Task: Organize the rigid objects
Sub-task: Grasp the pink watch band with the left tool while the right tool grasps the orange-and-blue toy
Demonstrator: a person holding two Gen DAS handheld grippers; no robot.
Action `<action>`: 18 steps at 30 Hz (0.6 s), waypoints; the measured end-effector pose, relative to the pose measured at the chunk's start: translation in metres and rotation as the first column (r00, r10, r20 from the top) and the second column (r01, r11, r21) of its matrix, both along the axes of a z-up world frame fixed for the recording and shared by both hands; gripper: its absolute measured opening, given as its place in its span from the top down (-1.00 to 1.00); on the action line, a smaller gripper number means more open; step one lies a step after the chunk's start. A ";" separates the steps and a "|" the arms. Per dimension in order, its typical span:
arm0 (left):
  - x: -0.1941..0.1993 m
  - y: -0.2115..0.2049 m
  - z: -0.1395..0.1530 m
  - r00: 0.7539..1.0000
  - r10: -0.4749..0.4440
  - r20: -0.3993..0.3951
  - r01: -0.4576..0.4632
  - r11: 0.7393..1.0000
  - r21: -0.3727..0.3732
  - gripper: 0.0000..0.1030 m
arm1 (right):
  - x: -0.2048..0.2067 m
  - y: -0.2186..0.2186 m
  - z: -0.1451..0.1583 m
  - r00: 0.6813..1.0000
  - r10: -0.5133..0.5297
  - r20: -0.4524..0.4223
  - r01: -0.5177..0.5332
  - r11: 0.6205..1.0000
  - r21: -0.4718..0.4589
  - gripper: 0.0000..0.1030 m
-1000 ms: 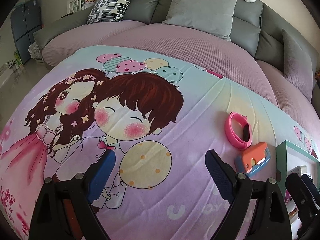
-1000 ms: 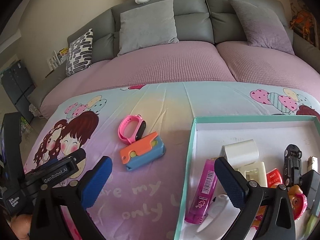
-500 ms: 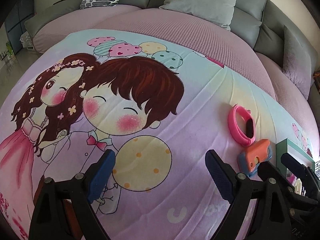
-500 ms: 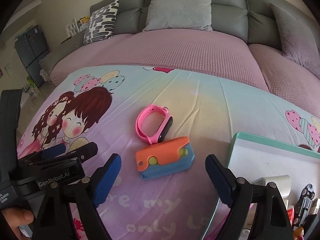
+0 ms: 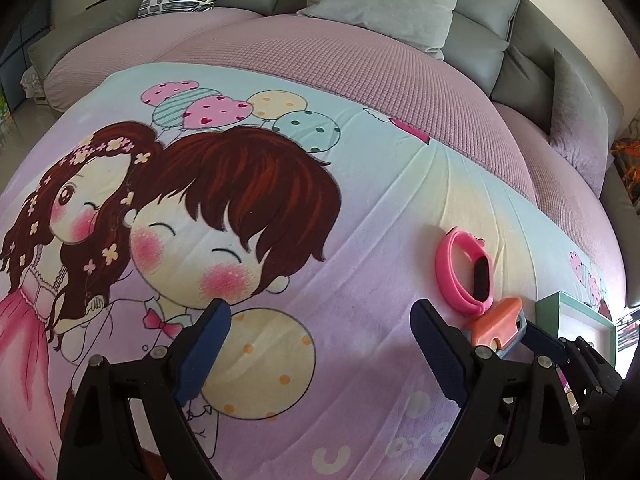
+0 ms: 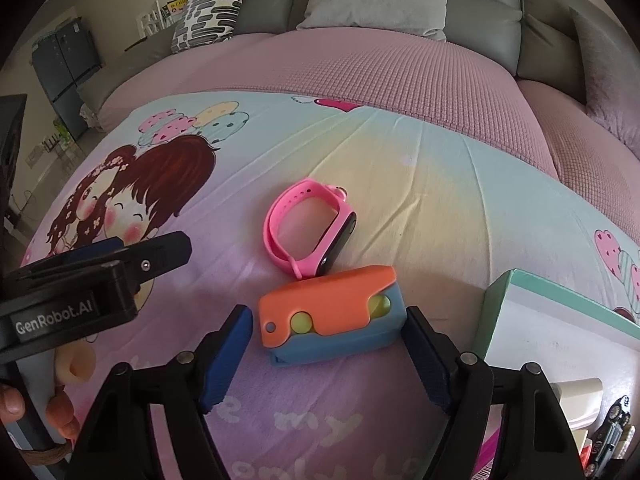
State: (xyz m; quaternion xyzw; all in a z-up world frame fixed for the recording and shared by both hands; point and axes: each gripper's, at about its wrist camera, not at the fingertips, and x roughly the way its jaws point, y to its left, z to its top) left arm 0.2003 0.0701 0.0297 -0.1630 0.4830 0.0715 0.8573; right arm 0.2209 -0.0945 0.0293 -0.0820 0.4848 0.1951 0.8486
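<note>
A: Near field, right wrist view. The right gripper [image 6: 328,356] points steeply down, its jaws closing with the orange-and-blue toy [image 6: 330,314] between them; neither pad touches it yet. What could fail here?

B: The toy lies flat on a soft printed sheet [image 6: 420,200], so closing pads may push it into the cloth or catch a fold with it. Its top is sloped and smooth, and a high pinch could probably squeeze it out. The orange cover looks hinged on yellow-green pins; whether it would swing open I cannot tell.

A: And just behind it?

B: The pink watch [image 6: 308,228] touches or nearly touches the toy's far edge, so a lift may drag its strap along.

A: To the sides?

B: The left gripper [image 5: 320,344] hovers with jaws wide apart and nothing between them, over the sheet's balloon print, near enough to crowd the right one. The green-rimmed box [image 6: 560,296], where I judge the toy belongs, sits just right; its raised wall must be cleared, and it already holds several things.

A: Far field?

B: A pink-covered sofa [image 6: 360,68] with grey cushions, well apart.
</note>
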 end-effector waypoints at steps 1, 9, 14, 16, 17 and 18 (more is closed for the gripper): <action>0.002 -0.002 0.000 1.000 -0.007 -0.001 0.007 1.000 -0.003 -0.78 | 0.000 0.000 0.000 1.000 -0.002 0.001 0.002 1.000 -0.009 -0.44; 0.019 -0.022 0.005 0.996 -0.088 0.014 0.088 0.996 -0.016 -0.78 | 0.001 -0.004 0.000 1.000 -0.024 -0.002 0.024 1.000 0.014 -0.44; 0.034 -0.033 0.004 0.992 -0.124 0.002 0.124 0.992 0.012 -0.78 | -0.001 -0.005 0.000 1.000 -0.022 0.002 0.022 1.000 0.020 -0.44; 0.040 -0.036 0.002 0.990 -0.138 -0.003 0.138 0.990 0.007 -0.78 | -0.001 -0.006 0.000 1.000 -0.024 0.002 0.024 0.999 0.028 -0.44; 0.043 -0.038 0.001 0.990 -0.144 -0.008 0.144 0.990 0.003 -0.78 | -0.001 -0.006 0.000 1.000 -0.025 0.002 0.025 0.999 0.030 -0.44; 0.046 -0.040 -0.001 0.989 -0.149 -0.013 0.149 0.989 0.002 -0.78 | -0.001 -0.006 0.000 1.000 -0.025 0.003 0.025 0.999 0.029 -0.44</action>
